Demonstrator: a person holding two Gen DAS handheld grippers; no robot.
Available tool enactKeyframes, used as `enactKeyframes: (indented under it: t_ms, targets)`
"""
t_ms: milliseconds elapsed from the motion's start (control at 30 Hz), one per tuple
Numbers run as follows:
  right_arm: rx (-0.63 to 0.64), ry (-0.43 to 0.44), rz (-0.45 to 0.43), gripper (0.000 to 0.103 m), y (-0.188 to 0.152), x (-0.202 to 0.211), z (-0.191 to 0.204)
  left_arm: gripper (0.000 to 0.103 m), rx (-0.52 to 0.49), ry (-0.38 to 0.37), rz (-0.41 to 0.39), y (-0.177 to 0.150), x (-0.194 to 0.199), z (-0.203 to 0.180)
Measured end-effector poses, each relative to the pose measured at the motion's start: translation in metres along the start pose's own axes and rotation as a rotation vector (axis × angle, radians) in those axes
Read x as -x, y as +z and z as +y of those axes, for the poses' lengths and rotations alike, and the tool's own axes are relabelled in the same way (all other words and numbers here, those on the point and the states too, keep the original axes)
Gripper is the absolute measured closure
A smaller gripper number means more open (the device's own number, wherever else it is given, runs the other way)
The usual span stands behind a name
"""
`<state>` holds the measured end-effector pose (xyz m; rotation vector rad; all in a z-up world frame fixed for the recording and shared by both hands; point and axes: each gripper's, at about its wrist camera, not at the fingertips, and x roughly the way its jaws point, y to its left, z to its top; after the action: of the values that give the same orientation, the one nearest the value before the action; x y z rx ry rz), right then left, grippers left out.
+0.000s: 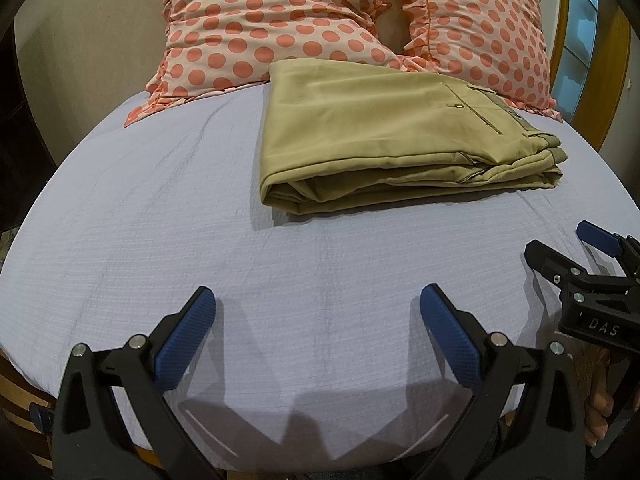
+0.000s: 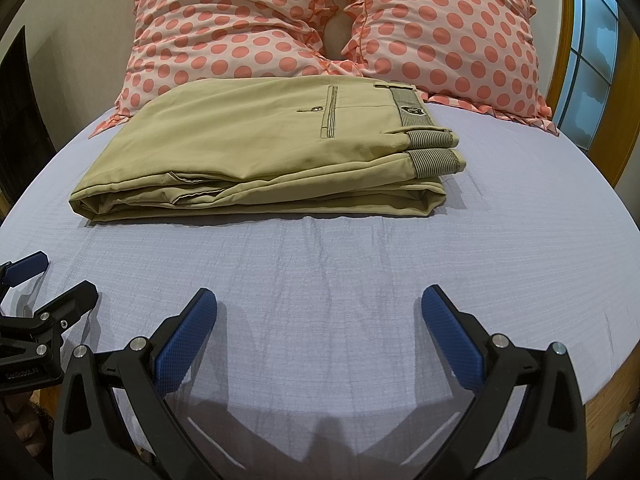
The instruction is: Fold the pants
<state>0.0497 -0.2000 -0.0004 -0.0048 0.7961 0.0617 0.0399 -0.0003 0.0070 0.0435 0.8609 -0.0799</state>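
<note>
Lying folded into a flat, layered rectangle, the khaki pants [image 1: 384, 132] rest on the pale lavender sheet [image 1: 200, 248] of the bed, their far edge touching two polka-dot pillows [image 1: 256, 24] propped at the head. From the right wrist view the striped inside of the waistband [image 2: 428, 142] shows at the bundle's right end, with a buttoned back pocket [image 2: 330, 114] facing up and the folded edges stacked toward the camera. The left gripper [image 1: 318, 312] hovers over bare sheet near the foot of the bed, its blue-padded jaws spread wide and holding nothing. The right gripper [image 2: 319, 312] hangs just beside it at a similar height, jaws likewise wide apart and empty. Both grippers are well apart from the pants, with an open stretch of sheet between them. Each gripper also shows at the edge of the other's view. A wooden frame with frosted glass panes [image 2: 592, 52] stands to the right of the pillows.
</note>
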Motion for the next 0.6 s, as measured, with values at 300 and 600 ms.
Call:
enactKeyframes:
  t_ms: [300,600]
  targets:
    - [0.0,0.0,0.0,0.001,0.0001,-0.0001,-0.0001,0.002,0.0,0.0,0.0,-0.0001,0.0001,-0.0001]
    - [0.0,-0.001,0.0,0.001,0.0003,-0.0002,0.0,0.002,0.0,0.001,0.007,0.0003,-0.0002,-0.0002]
